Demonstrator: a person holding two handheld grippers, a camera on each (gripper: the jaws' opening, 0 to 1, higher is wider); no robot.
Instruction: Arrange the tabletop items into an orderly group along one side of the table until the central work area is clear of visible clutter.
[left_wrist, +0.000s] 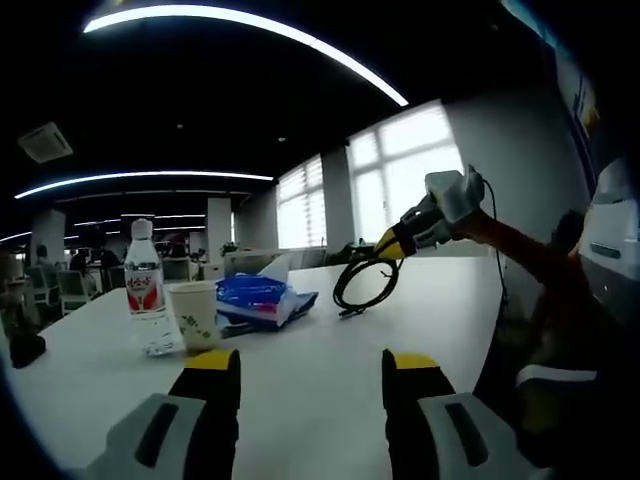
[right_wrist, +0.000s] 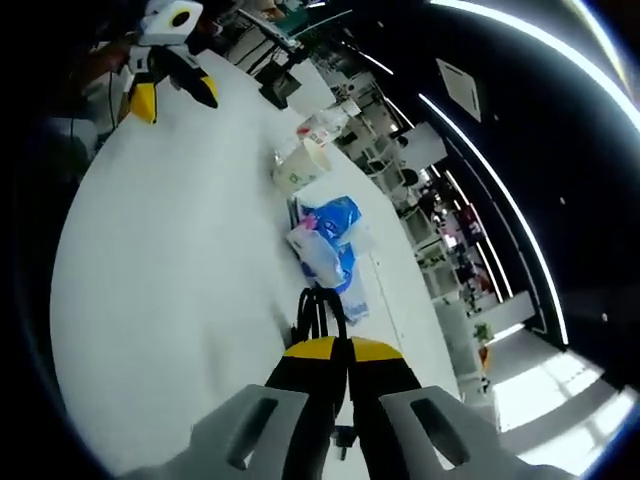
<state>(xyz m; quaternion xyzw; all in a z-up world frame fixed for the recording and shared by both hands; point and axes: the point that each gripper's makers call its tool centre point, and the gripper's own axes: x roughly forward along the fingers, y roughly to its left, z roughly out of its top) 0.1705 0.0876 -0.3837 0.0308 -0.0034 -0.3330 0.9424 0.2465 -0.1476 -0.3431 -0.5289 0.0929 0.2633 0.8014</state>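
My left gripper (left_wrist: 310, 362) is open above the white table (left_wrist: 300, 350), nothing between its yellow-tipped jaws; it also appears as the left gripper (right_wrist: 170, 92) at the far end of the table. My right gripper (right_wrist: 333, 352) is shut on a coiled black cable (right_wrist: 318, 305). In the left gripper view the right gripper (left_wrist: 392, 243) holds the black cable (left_wrist: 365, 285) lifted a little above the table. A water bottle (left_wrist: 145, 285), a paper cup (left_wrist: 194, 315) and a blue tissue pack (left_wrist: 258, 300) stand together on the left. The same paper cup (right_wrist: 297, 168), bottle (right_wrist: 322, 125) and tissue pack (right_wrist: 330, 235) line one table edge.
A small black object (left_wrist: 25, 350) lies at the table's left edge, and a dark object (right_wrist: 278, 88) sits at the far end. A person's orange sleeve (left_wrist: 530, 255) reaches in from the right. Office desks and chairs (left_wrist: 70, 285) stand behind.
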